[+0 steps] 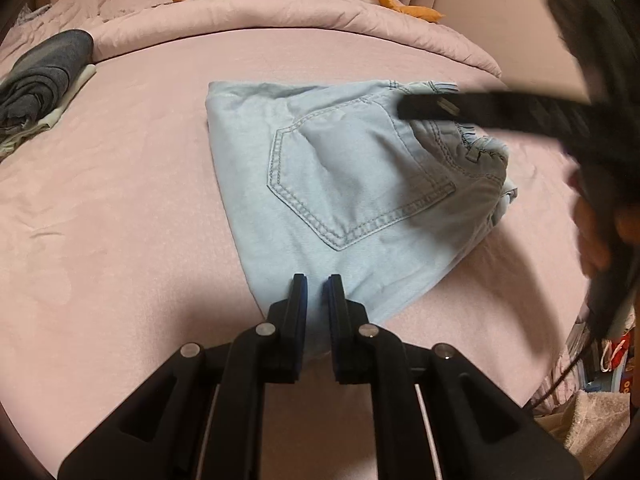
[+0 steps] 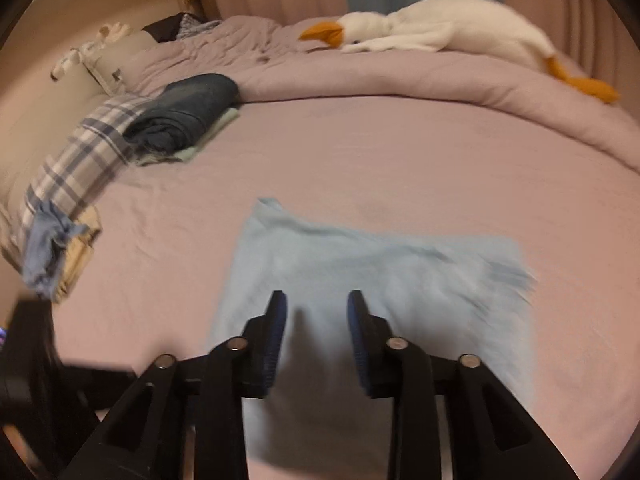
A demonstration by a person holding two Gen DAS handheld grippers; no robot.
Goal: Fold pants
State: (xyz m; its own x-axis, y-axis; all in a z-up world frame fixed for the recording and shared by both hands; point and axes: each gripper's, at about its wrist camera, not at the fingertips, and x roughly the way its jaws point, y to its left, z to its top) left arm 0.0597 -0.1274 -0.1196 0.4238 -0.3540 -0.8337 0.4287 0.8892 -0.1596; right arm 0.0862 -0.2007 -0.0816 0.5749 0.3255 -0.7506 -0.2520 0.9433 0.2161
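Note:
Light blue denim pants (image 1: pixel 352 184) lie folded into a compact bundle on the pink bed sheet (image 1: pixel 120 208), back pocket facing up. My left gripper (image 1: pixel 317 282) sits at the near edge of the pants with its fingers a narrow gap apart, and nothing is visibly clamped. My right gripper (image 2: pixel 317 300) is open above the near side of the pants (image 2: pixel 380 280), which look blurred in the right wrist view. The right gripper's finger (image 1: pixel 432 108) also reaches in over the waistband in the left wrist view.
A folded stack of dark blue clothes (image 2: pixel 188 108) lies at the far left of the bed, also seen in the left wrist view (image 1: pixel 40 80). A plaid pillow (image 2: pixel 80 160) lies beside it. A white goose plush (image 2: pixel 440 28) rests on the rolled duvet (image 2: pixel 400 84) behind.

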